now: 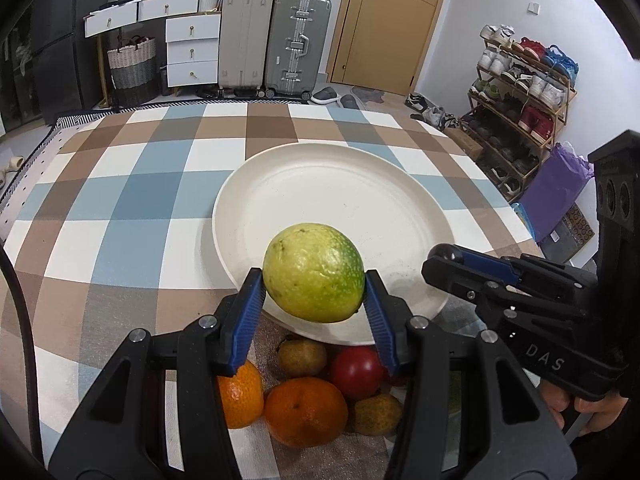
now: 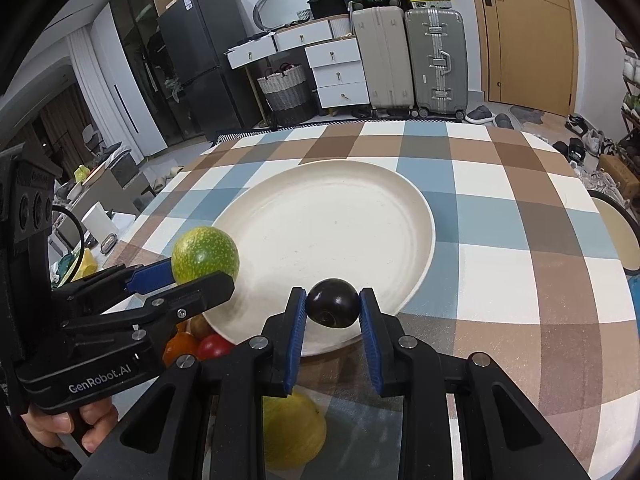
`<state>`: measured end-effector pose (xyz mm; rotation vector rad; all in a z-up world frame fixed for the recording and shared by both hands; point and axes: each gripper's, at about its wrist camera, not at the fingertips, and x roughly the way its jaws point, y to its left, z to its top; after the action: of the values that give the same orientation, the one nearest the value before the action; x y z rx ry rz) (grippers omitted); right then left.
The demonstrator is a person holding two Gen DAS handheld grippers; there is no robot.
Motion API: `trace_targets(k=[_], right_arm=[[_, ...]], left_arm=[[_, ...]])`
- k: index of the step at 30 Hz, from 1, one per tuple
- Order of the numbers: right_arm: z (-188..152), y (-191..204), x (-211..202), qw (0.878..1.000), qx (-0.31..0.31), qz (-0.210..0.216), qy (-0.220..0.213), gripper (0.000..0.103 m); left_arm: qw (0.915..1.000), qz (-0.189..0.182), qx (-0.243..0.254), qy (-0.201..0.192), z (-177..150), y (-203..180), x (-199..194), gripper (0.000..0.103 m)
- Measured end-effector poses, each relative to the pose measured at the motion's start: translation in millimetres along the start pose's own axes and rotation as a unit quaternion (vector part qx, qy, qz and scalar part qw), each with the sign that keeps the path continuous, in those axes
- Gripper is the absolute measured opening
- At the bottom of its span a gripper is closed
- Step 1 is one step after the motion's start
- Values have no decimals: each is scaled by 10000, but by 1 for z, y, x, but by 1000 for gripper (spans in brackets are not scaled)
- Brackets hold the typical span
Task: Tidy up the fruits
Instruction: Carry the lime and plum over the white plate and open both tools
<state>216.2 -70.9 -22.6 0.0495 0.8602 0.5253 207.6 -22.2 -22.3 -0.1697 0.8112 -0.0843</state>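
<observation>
The worktop (image 1: 132, 216), covered in a blue, brown and white checked cloth, fills both views, and its far edge ends short of a row of suitcases and white drawers. The left wrist view shows a shoe rack beyond the worktop's right edge. Only the right wrist view shows a dark fridge and floor clutter past the left edge.

The wide, round, cream plate (image 1: 344, 196) sits mid-worktop with nothing resting on it. Open cloth lies all round its far and side rims, so there is free room there.

The left claw (image 1: 314, 280) is clamped on a green-yellow, speckled, oval fruit (image 1: 314, 272), held in the air over the plate's near rim. In the right wrist view the same fruit (image 2: 205, 254) shows at the plate's left rim.

Below the left claw, at the near edge of the plate, lies a tight pile that only the left view shows fully:
- two oranges (image 1: 306, 410);
- a red tomato-like fruit (image 1: 356, 372);
- two brownish-yellow small fruits (image 1: 302, 358).

The right view catches only a sliver of the pile, but alone shows a large yellow round fruit (image 2: 292, 432) under the right claw.

The right claw (image 2: 332, 308) is closed narrowly on a small, glossy, dark purple round fruit (image 2: 332, 306), held just above the plate's near rim. From the left view only its black body and blue finger show; the dark fruit is barely visible.
</observation>
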Motion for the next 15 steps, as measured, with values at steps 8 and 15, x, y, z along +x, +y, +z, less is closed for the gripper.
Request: trace_targets(k=[8,15], right_arm=[[0,0,1,10000,-24,-94,-6,28],[1,0,-26,9997,-28,-103,-232,50]], left_arm=[[9999,68,-10,98,0,-3,6,47],[9997,-5,-86,-233,1,-1,-23,67]])
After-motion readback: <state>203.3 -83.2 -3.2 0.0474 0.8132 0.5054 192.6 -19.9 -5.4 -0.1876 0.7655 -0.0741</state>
